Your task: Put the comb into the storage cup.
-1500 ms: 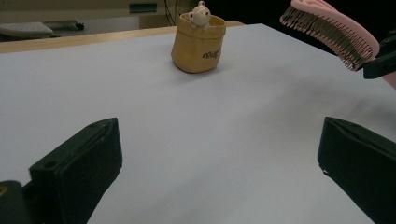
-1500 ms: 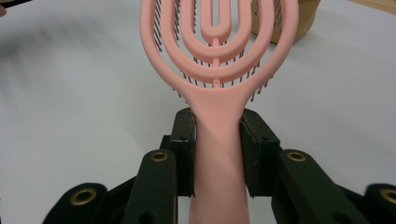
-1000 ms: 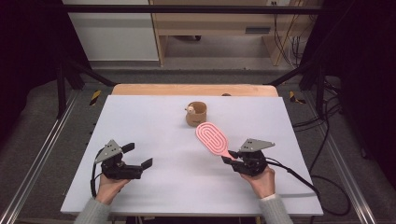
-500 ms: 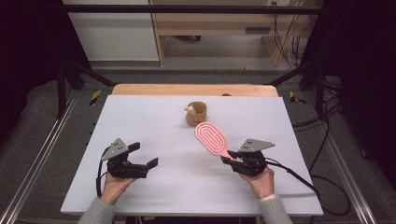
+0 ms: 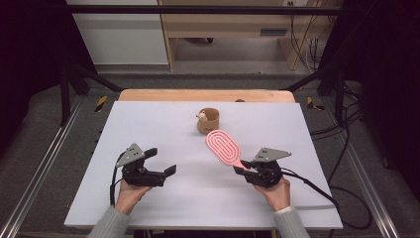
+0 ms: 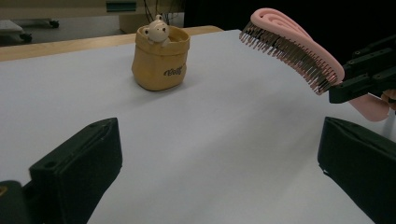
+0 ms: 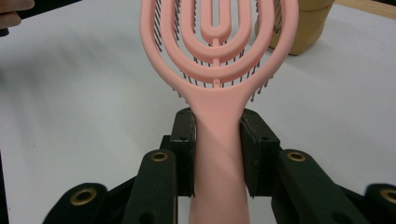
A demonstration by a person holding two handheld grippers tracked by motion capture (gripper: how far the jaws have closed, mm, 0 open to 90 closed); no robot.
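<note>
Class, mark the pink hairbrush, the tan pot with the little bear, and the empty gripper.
pink hairbrush [image 5: 224,145]: high view, middle of its head.
tan pot [image 6: 159,63]: left gripper view, front wall.
left gripper [image 5: 161,161]: high view, between its open jaws.

A pink vented hairbrush [image 5: 224,147], bristles down, is held raised off the surface by its handle, near a tan pouch-shaped pot [image 5: 208,121].

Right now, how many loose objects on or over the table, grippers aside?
2. A brush, clamped by its handle in the right gripper and held off the table; a tan pot with a small bear figure, standing just beyond the brush head.
</note>
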